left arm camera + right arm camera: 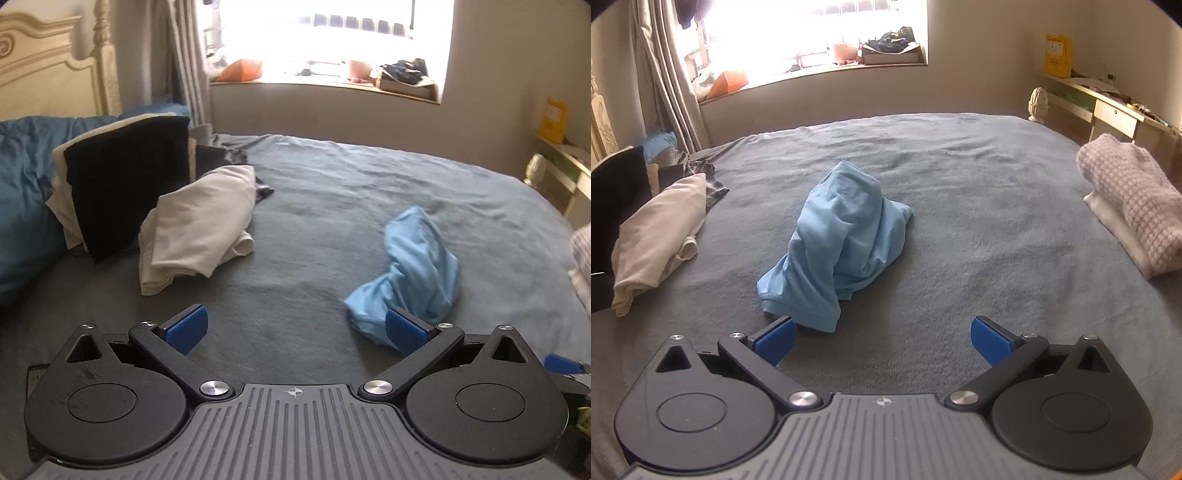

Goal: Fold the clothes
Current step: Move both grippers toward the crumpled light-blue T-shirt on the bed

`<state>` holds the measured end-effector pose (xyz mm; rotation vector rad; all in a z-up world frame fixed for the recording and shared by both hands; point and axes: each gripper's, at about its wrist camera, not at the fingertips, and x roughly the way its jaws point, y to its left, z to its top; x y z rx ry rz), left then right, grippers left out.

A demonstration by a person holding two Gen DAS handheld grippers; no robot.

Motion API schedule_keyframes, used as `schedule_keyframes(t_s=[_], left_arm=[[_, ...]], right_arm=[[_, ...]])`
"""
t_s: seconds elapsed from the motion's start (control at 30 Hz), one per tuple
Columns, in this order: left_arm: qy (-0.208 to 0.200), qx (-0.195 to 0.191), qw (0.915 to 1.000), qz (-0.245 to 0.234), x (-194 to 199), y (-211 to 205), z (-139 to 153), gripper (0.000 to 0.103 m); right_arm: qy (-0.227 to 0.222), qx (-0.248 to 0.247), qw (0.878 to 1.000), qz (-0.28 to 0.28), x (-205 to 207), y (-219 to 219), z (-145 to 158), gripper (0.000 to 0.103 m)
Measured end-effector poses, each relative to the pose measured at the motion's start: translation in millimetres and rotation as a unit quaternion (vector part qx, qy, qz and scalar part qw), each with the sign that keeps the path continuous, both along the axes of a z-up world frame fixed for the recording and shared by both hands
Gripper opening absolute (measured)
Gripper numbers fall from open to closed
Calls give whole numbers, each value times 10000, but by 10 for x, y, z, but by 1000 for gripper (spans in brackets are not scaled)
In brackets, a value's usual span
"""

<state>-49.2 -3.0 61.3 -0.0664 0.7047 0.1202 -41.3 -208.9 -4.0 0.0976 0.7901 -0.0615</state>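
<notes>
A crumpled light blue garment (838,243) lies heaped in the middle of the grey bed (979,206). In the left wrist view the same blue garment (413,269) sits to the right, just beyond the right finger. My left gripper (295,328) is open with nothing between its blue pads, hovering over bare bedspread (314,206). My right gripper (882,338) is open too, low over the bed, its left finger (775,338) right by the garment's near hem. A tip of the right gripper's blue pad (561,363) shows at the left wrist view's right edge.
A loosely folded cream garment (199,229) lies at the left, beside a black and cream pile (125,184) and blue bedding (22,206). A folded houndstooth garment (1130,199) rests at the bed's right edge. Window sill (820,66), curtain and desk (1108,99) stand beyond.
</notes>
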Motion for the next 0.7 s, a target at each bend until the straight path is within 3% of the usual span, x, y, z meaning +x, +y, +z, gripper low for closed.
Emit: schedule_keyframes(t_s=[0.37, 0.7], left_arm=[[437, -88, 9990, 77, 648, 96, -613, 103], [931, -55, 9954, -209, 1011, 42, -1056, 103]], right_arm=[[461, -493, 9977, -110, 600, 93, -356, 103], [1111, -453, 9923, -309, 977, -10, -789, 103]])
